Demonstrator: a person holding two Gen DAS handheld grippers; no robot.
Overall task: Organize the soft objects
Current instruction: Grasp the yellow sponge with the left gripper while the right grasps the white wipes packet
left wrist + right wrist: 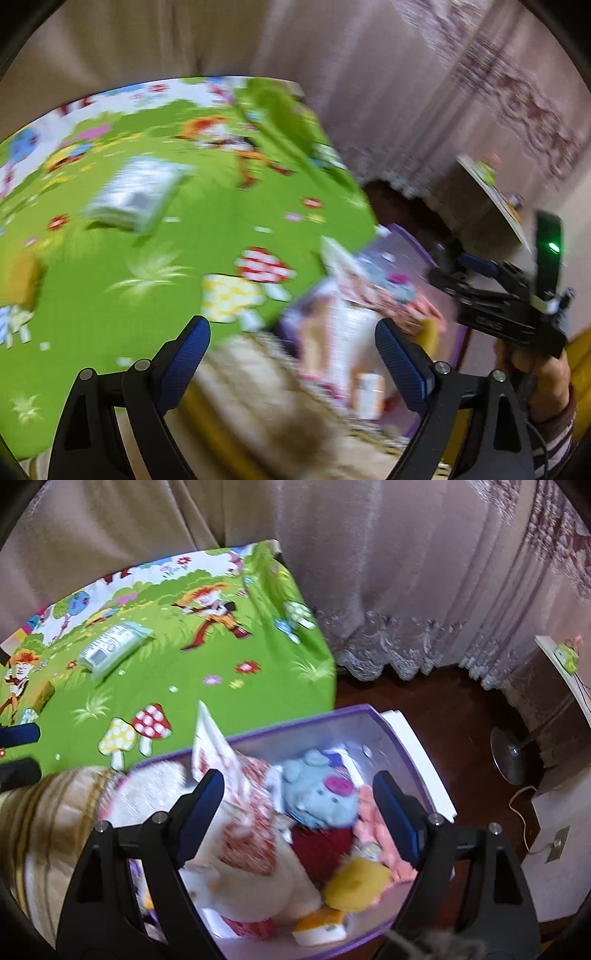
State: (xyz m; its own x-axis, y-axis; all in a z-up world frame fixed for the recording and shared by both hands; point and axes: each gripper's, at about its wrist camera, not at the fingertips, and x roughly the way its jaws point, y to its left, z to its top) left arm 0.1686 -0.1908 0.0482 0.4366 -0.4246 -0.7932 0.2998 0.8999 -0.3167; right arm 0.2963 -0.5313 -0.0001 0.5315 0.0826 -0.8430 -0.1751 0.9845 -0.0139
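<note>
The play mat looks like smooth printed vinyl with a slight sheen. On it, toward ten o'clock, lies a packet of crinkly glossy plastic. The purple-rimmed box has smooth, matt walls (plastic or coated card, hard to tell). Inside it, the grey toy is fuzzy plush. The curtain at twelve o'clock is soft cloth with a lace hem. At three o'clock, the floor is polished dark wood.
</note>
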